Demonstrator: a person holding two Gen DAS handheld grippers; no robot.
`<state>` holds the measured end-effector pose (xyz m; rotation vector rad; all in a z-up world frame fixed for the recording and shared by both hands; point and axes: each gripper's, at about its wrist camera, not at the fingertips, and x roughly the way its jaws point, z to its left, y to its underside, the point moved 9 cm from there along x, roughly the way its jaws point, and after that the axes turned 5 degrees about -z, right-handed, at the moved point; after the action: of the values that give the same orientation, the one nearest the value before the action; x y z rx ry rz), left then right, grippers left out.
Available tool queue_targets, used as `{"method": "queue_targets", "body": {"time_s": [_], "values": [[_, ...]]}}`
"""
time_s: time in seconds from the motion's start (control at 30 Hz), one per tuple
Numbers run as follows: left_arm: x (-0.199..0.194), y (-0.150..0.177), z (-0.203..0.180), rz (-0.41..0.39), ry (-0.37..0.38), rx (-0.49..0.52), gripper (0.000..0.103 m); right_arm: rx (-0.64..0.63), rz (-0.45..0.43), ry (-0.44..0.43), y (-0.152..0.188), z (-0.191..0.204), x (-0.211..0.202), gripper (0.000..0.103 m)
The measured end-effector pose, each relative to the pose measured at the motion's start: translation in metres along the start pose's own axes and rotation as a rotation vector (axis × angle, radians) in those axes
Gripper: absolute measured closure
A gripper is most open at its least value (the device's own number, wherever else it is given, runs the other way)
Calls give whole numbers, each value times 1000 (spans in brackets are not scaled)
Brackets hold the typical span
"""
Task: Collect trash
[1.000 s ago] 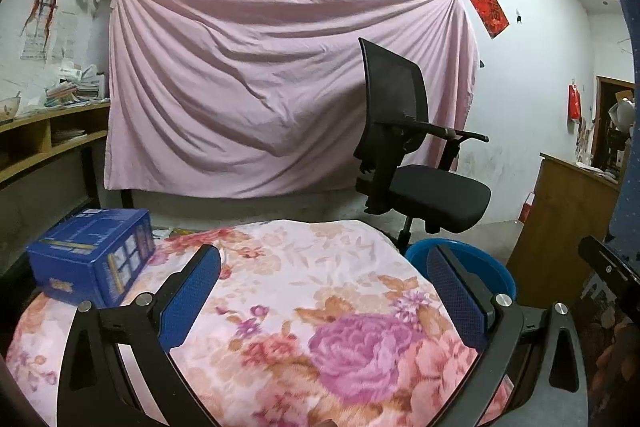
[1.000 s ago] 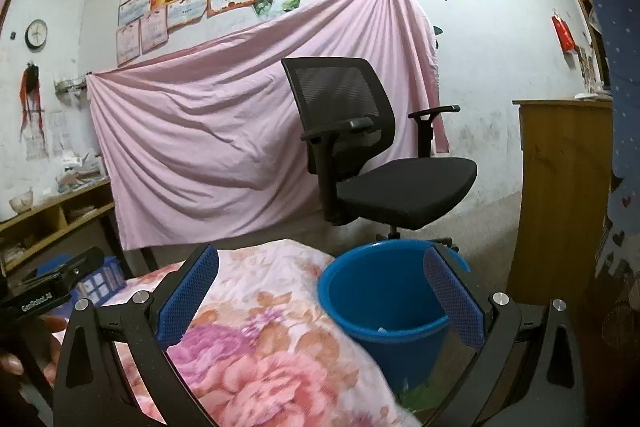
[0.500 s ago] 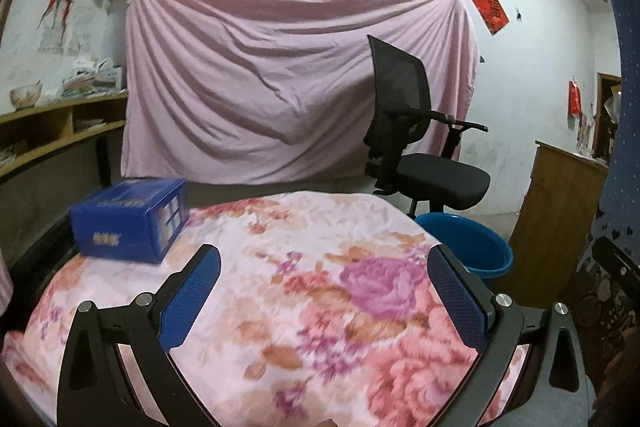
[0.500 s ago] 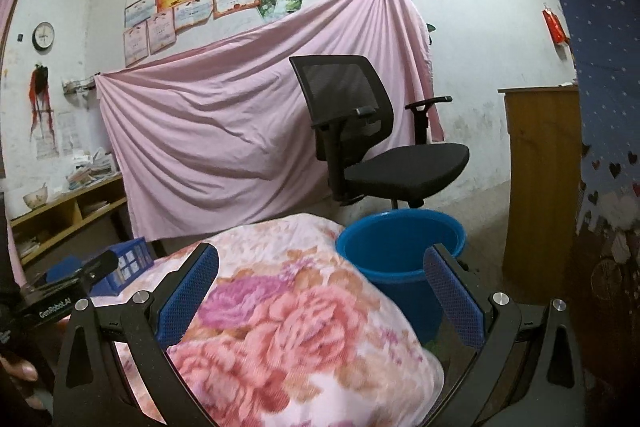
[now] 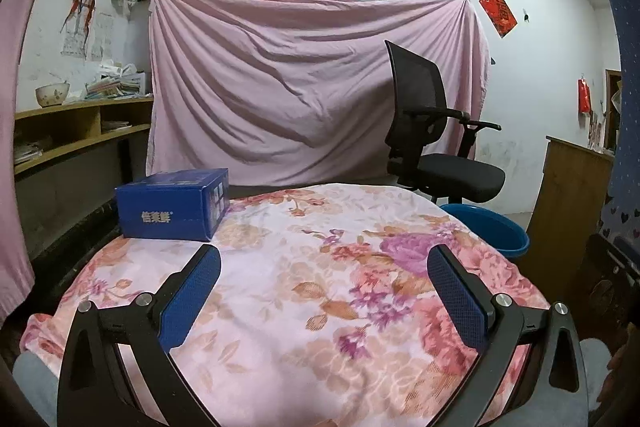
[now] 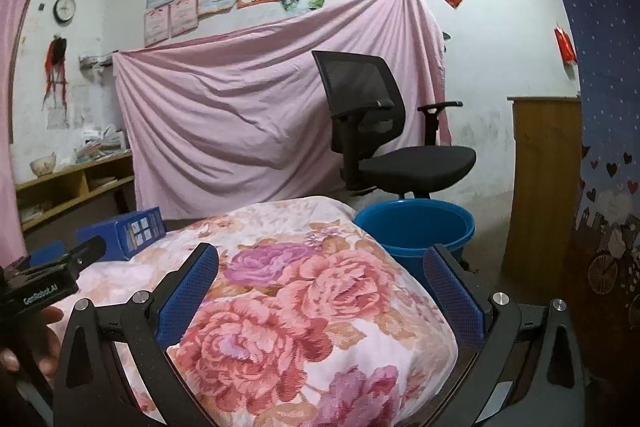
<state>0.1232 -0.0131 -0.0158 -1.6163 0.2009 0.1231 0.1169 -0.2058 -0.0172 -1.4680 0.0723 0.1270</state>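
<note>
Box point(image 5: 173, 205) placement decides the coming move: the blue carton lies on the floral-covered table point(image 5: 320, 307), ahead and to the left of the left tool point(image 5: 324, 269), near the table's far-left edge. It sits flat, its long axis running roughly across the view, the printed long face turned toward the camera and one short end angled to the right.

Both tools are spread wide and grasp nothing — each pair of blue pads stands well apart over bare cloth. From the right wrist view, the right tool point(image 6: 320, 269) points toward the table's right corner, with the blue bucket point(image 6: 416, 227) on the floor just beyond that edge; the same box point(image 6: 128, 231) appears far off to its left, past the left tool's body.

So the left hand is clearly the nearer one to the box, the right the nearer to the bucket. My judgement: if the box is the trash, the left tool must swing left and forward, then close across the short width. No other trash is visible on the cloth.
</note>
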Motion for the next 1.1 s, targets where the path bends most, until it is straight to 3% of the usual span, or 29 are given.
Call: {"method": "queue_targets", "body": {"time_s": [1.1], "values": [[-14,9,21,-47,-60,-10,2,-48,56,-6,20,18,5,0]]}}
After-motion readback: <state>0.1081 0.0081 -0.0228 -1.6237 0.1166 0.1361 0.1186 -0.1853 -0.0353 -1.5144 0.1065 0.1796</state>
